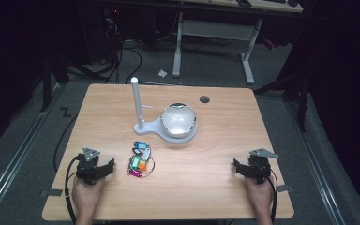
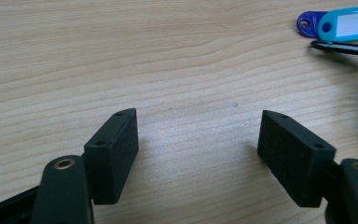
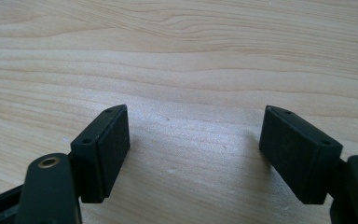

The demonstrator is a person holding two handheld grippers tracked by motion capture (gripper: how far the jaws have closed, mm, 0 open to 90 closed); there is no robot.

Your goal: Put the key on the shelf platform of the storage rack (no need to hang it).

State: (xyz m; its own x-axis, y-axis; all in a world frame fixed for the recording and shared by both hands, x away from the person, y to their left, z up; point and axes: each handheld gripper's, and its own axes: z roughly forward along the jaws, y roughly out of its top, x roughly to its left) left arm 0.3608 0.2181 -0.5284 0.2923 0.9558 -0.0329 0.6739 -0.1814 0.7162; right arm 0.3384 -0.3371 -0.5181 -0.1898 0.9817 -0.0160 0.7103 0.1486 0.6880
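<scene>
Both grippers, left (image 1: 107, 165) and right (image 1: 236, 165), were rested near the front edge w/ jaws spread wide, nothing held. Key-tag bunch (image 1: 139, 159) was seen just beside the left gripper, below the stand (image 1: 143, 123); approx. a low approach onto one tag is advised so the ring isn't dragged.

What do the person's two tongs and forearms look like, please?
Both the left tongs and the right tongs are black, each topped by a grey three-cornered plate and trailing a black cable. Their jaws end in flat rectangular black pads with small screw holes. The forearms are bare.
</scene>
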